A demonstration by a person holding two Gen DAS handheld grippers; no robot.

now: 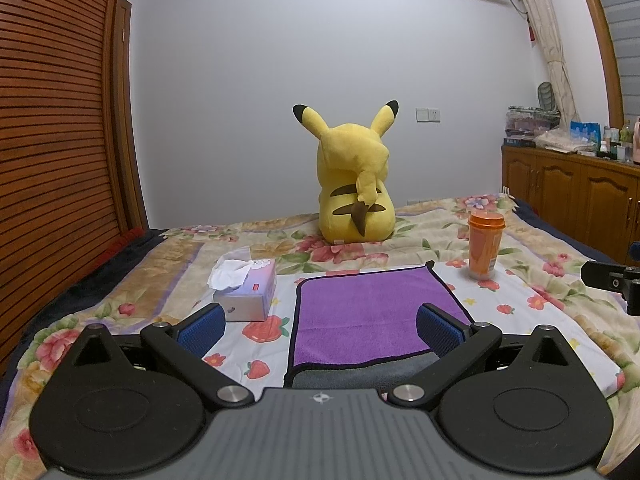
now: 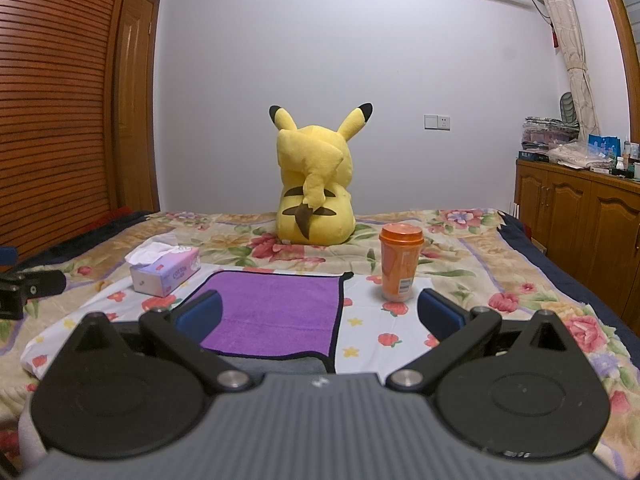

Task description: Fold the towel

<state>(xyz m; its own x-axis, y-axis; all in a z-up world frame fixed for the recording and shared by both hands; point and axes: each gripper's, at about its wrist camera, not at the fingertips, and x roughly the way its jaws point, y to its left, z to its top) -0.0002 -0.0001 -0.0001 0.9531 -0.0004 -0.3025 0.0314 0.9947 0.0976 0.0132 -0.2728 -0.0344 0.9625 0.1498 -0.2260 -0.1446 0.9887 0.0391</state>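
Observation:
A purple towel [image 1: 360,312] with a dark hem lies flat on the floral bedspread, its grey underside showing in a fold along the near edge. It also shows in the right wrist view [image 2: 276,312]. My left gripper [image 1: 320,326] is open and empty, held above the towel's near edge, with its blue pads [image 1: 202,326] spread wide. My right gripper [image 2: 320,312] is open and empty, above the towel's near right corner. Part of the right gripper shows at the left view's right edge [image 1: 612,280], and part of the left gripper at the right view's left edge [image 2: 24,288].
A tissue box [image 1: 246,294] stands left of the towel. An orange lidded cup [image 1: 485,246] stands to its right. A yellow plush toy [image 1: 354,184] sits behind. A wooden cabinet [image 1: 576,200] lines the right wall, a slatted wardrobe [image 1: 52,140] the left.

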